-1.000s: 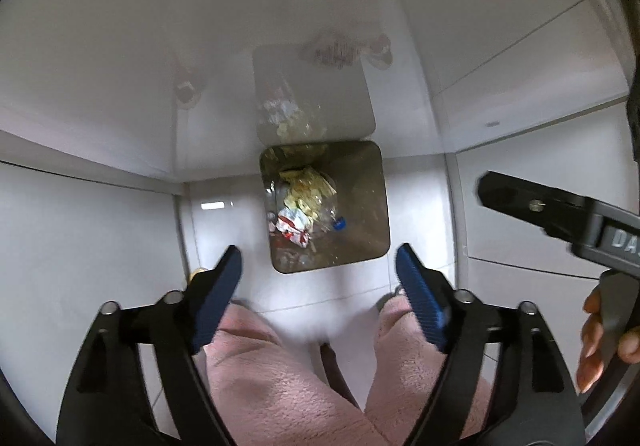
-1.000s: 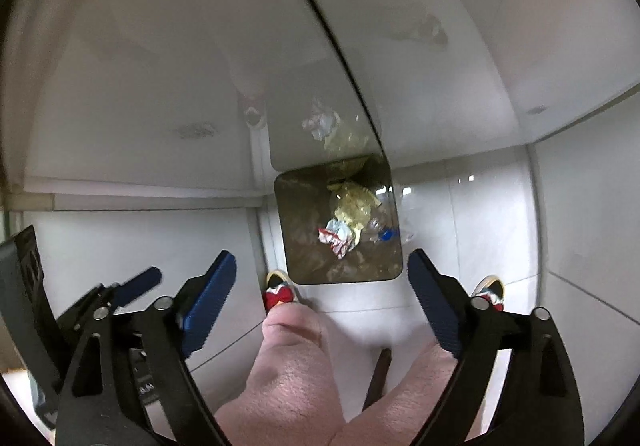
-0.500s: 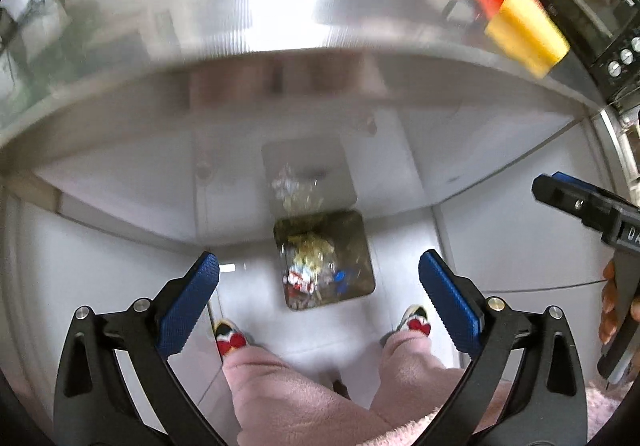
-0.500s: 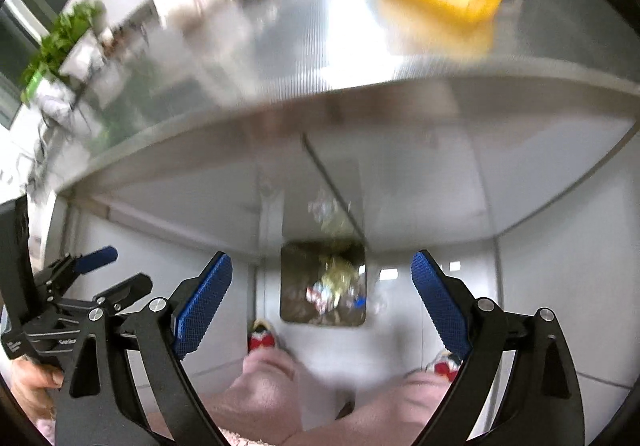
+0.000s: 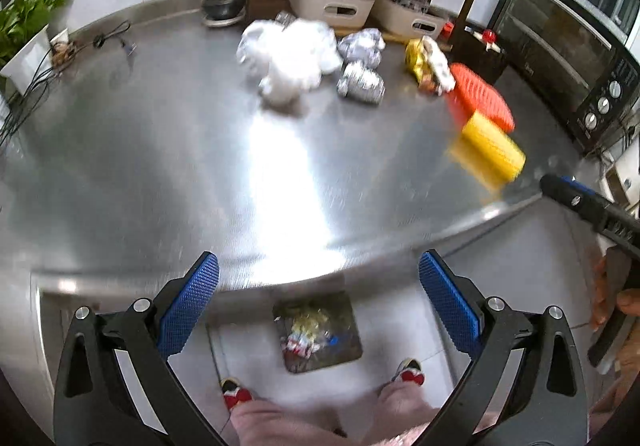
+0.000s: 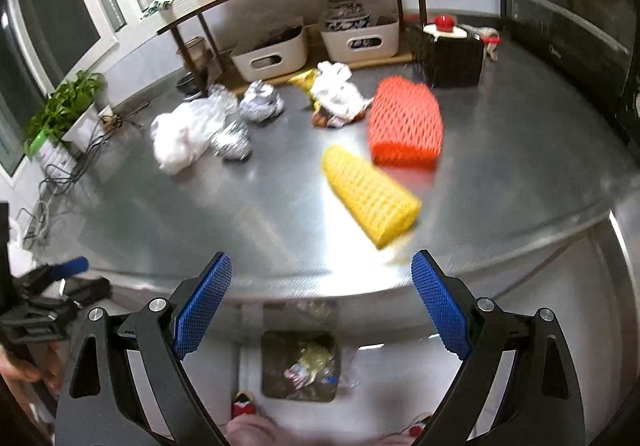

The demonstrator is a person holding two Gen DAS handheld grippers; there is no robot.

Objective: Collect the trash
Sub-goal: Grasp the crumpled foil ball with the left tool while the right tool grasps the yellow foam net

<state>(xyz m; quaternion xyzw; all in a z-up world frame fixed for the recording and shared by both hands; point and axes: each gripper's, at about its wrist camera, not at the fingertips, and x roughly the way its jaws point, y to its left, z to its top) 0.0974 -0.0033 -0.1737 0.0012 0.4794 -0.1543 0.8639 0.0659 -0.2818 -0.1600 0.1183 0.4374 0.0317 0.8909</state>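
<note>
Both grippers empty over the tabletop edge

Left gripper (image 5: 318, 302) and right gripper (image 6: 322, 300) fingers spread apart; trash on the tabletop (image 6: 520, 166) mid-frame: yellow net (image 6: 370, 196), orange net (image 6: 406, 124), white bag (image 5: 290, 54); bin (image 6: 298, 366) at bottom.

Your left gripper (image 5: 319, 304) hangs wide apart, empty, over the steel counter (image 5: 160, 166) edge — crumpled white paper (image 5: 290, 56), foil balls (image 5: 360, 84), yellow net (image 5: 490, 150) ahead, and the trash bin (image 5: 320, 332) on the floor below.
</note>
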